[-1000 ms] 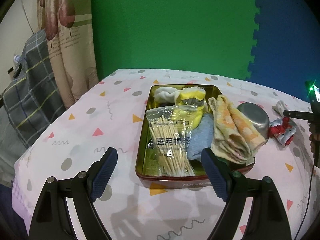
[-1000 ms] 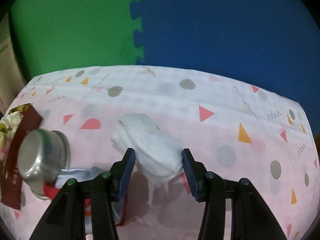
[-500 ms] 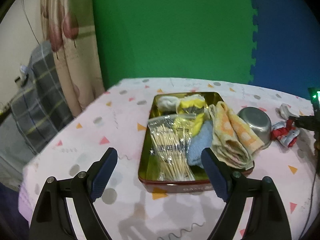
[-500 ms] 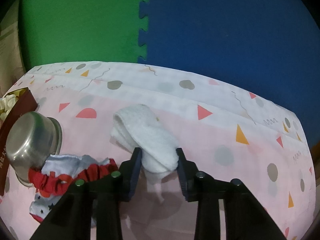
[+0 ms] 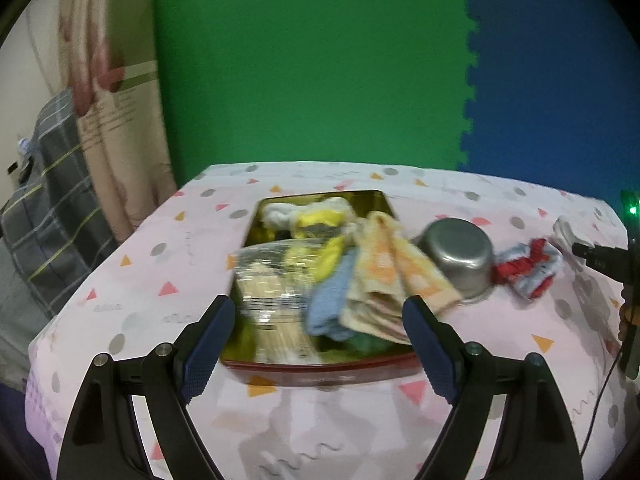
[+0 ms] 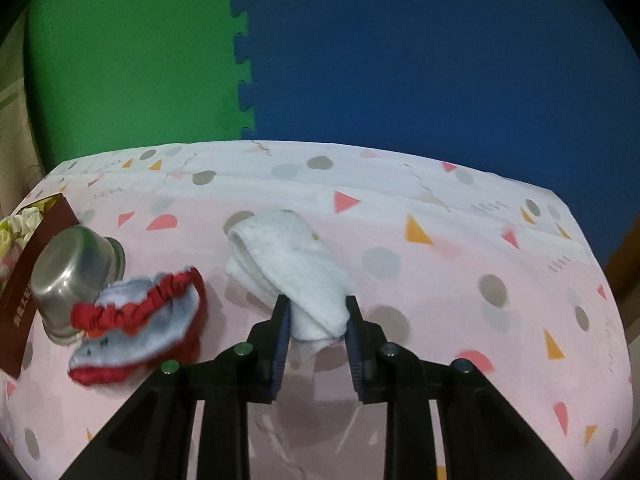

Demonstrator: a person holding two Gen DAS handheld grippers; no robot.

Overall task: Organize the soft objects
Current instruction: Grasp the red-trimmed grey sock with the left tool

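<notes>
My right gripper [image 6: 316,318] is closing its jaws on the near end of a folded white sock [image 6: 286,258], with both pads pressed into the cloth. A red-and-pale-blue sock [image 6: 136,326] lies to its left on the tablecloth. My left gripper [image 5: 318,330] hangs open and empty above the near rim of a rectangular tin [image 5: 320,370]. The tin holds a peach checked towel [image 5: 396,276], a blue cloth [image 5: 330,304], yellow and white socks [image 5: 316,220] and a bag of cotton swabs [image 5: 272,292]. From the left wrist, the white sock [image 5: 568,232] shows at far right.
A steel bowl [image 5: 458,254] lies tipped on its side between the tin and the red-and-blue sock [image 5: 526,270]. Green and blue foam mats form the back wall. A curtain and a plaid cloth [image 5: 48,208] stand off the table's left edge.
The right jaws narrowed from standing either side of the white sock to pinching it, and the gripper drew back. The left gripper pulled back, so the tin looks smaller and now blurred.
</notes>
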